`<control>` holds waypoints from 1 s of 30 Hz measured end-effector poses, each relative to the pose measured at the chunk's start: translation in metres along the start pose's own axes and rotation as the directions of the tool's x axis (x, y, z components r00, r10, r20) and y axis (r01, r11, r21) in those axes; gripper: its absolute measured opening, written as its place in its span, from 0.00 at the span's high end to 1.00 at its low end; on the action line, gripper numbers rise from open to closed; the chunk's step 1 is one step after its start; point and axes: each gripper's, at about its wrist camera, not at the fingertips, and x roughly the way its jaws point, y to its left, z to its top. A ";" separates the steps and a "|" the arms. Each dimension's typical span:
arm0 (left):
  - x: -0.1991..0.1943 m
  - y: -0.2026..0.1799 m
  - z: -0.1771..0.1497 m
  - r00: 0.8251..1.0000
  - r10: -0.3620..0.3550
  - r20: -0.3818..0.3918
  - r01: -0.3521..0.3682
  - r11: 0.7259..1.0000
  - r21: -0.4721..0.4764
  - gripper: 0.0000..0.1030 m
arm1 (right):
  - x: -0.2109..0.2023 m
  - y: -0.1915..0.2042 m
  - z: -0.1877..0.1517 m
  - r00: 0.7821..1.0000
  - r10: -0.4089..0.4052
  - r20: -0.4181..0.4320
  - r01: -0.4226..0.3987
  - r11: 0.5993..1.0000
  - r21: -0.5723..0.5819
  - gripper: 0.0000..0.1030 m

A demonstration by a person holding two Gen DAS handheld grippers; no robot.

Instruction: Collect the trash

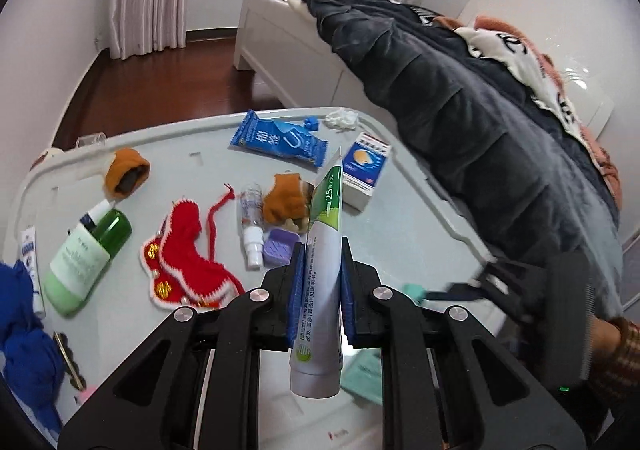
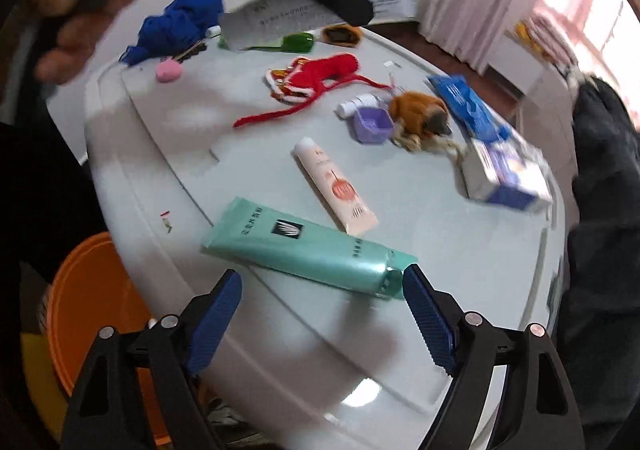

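Note:
My left gripper is shut on a white and green ointment tube and holds it upright above the grey lid. In the right wrist view the same tube shows blurred at the top, under the left gripper's black arm. My right gripper is open, its blue pads on either side of the near end of a teal tube lying on the grey lid. A pink tube lies just beyond it.
On the lid lie a blue wrapper, a medicine box, red knitted pieces, a green bottle, a spray bottle, a purple box, tissue and blue cloth. An orange bin stands beside the lid. A bed is on the right.

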 end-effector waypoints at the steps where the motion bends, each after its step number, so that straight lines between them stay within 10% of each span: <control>1: -0.001 0.000 -0.002 1.000 -0.008 -0.001 0.008 1.000 -0.007 0.85 | 0.002 0.002 0.003 1.000 0.004 0.000 -0.004 1.000 -0.029 0.18; 6: -0.005 0.003 -0.011 1.000 -0.028 -0.008 0.028 1.000 -0.012 0.84 | 0.030 -0.028 0.034 0.990 0.133 -0.055 -0.130 0.990 0.063 0.15; 16: -0.006 0.010 -0.016 0.998 -0.058 -0.015 0.058 0.998 -0.011 0.84 | 0.044 -0.079 0.035 0.970 0.201 -0.140 -0.101 0.850 0.517 0.62; 20: -0.009 0.006 -0.014 0.997 -0.077 -0.008 0.077 0.997 -0.007 0.84 | 0.036 -0.049 0.034 0.980 0.113 -0.162 -0.039 0.915 0.401 0.67; 30: -0.017 0.012 -0.013 0.996 -0.090 0.010 0.090 0.996 -0.026 0.83 | 0.048 -0.025 0.034 0.986 0.115 -0.117 -0.075 0.951 0.299 0.04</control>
